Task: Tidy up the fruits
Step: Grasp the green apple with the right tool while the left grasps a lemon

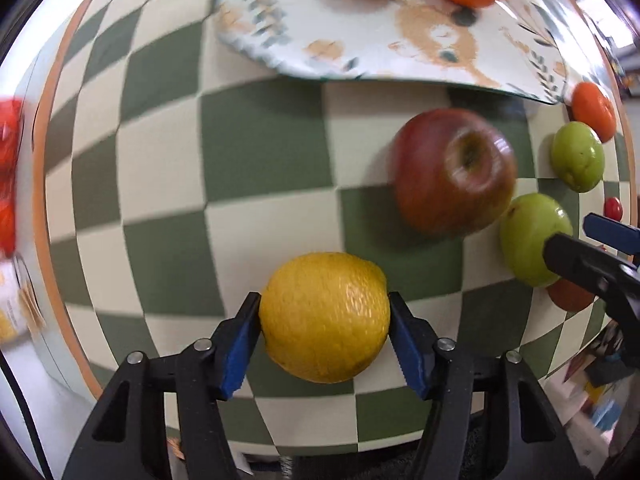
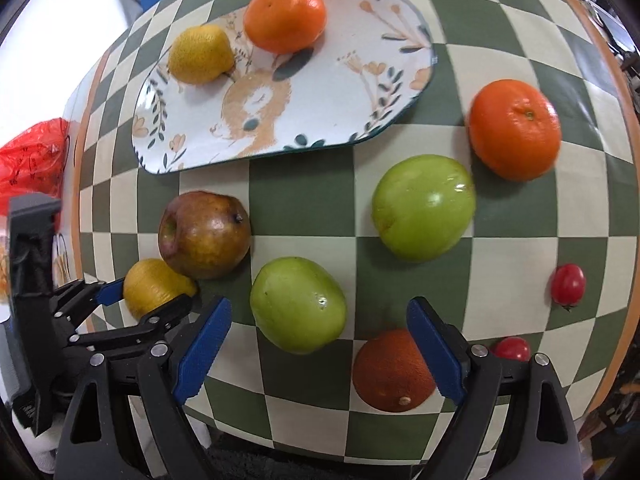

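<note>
Covering the counter (image 2: 304,200), a green-and-cream checked cloth carries the floral oval plate (image 2: 328,92), which holds one lemon (image 2: 200,54) and one orange (image 2: 285,17) and lies straight ahead of the left claw (image 1: 325,320), beyond the red apple (image 1: 454,170). Left claw is clamped on a second lemon (image 1: 325,317), a blue pad on each flank, low over the cloth at the near edge. Right claw (image 2: 316,344) gapes wide and holds nothing, a green fruit (image 2: 298,304) just ahead between its pads and a dark orange (image 2: 390,372) by the right pad; loose cherry tomatoes (image 2: 568,283) sit farther right.
</note>
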